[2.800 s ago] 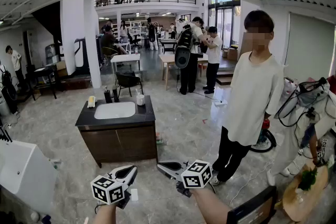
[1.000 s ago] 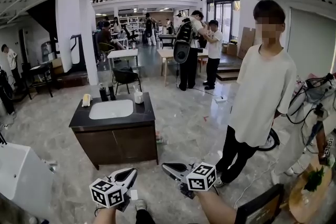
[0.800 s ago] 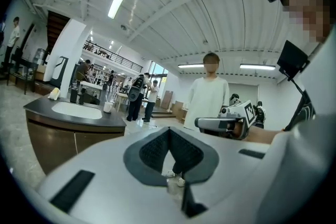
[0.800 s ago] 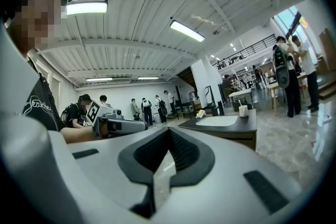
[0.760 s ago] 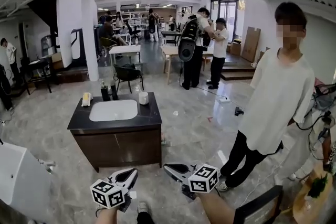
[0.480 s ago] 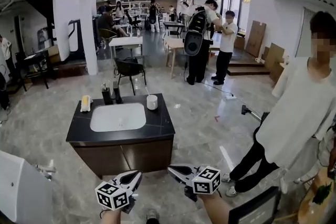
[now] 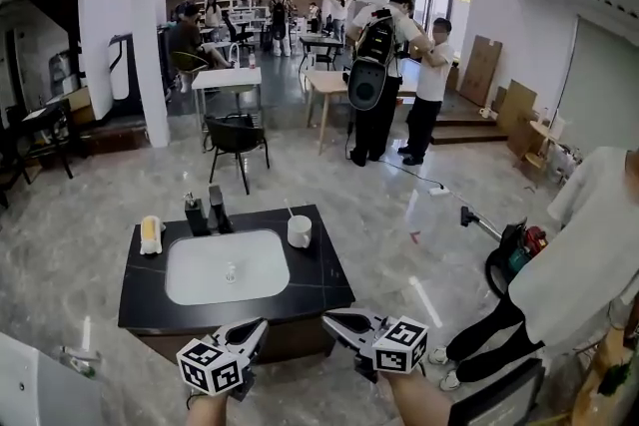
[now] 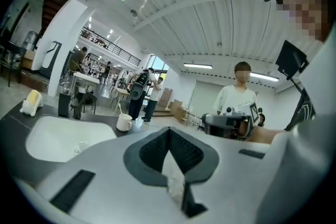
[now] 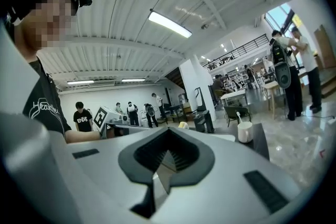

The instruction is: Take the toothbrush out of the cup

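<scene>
Head view: the cup [image 7: 299, 231] stands on the counter [image 7: 334, 279] just right of the frame's centre, with the toothbrush [image 7: 289, 212] leaning out toward upper left. The left tool [image 7: 262, 323] and right tool [image 7: 326, 317] sit at the bottom edge, well short of it.

Left gripper view: jaws together, nothing between them.

Right gripper view: likewise closed and empty.

The brush, small here, is probably light, stiff and slick. Pinch its bare handle above the rim.
</scene>
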Tool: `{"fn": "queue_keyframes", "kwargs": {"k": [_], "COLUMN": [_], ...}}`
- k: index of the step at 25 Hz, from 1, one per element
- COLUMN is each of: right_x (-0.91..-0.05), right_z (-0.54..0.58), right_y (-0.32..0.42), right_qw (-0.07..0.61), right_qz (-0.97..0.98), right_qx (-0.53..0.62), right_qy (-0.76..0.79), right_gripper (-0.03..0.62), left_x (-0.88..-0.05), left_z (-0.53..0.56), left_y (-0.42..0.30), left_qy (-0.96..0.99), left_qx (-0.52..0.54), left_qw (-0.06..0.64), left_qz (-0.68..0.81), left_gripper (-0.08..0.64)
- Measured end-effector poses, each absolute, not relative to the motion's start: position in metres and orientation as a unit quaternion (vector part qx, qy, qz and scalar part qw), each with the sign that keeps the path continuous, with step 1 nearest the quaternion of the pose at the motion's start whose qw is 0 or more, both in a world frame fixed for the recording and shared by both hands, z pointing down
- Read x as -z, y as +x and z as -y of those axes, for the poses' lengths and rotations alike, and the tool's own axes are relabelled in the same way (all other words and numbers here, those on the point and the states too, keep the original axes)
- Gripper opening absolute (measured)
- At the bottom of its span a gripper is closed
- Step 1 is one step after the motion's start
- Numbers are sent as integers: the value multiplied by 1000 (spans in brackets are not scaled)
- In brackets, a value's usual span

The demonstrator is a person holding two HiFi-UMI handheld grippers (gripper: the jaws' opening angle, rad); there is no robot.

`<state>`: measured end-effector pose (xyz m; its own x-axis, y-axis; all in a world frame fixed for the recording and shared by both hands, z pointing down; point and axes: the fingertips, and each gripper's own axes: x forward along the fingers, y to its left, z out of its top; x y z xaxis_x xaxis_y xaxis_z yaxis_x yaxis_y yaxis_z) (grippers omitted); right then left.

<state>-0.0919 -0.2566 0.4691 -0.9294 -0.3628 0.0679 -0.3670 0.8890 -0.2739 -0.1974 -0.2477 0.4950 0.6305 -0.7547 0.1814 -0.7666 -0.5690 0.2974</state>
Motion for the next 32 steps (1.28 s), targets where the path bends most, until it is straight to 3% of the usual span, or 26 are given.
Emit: {"fn": "queue_keyframes", "kwargs": {"k": [32], "right_x": [-468], "right_z": [377], "right_y": [-85], "right_qw": [11], "right_qz": [973], "right_qx": [-95], "right_qy": [211], "right_gripper": [0], "left_x": [-491], "left_z": [346], "left_y": [-196], "left_qy": [888], "left_qx": [-23], "left_qw": [170], "left_qz": [427], "left_gripper": [2]}}
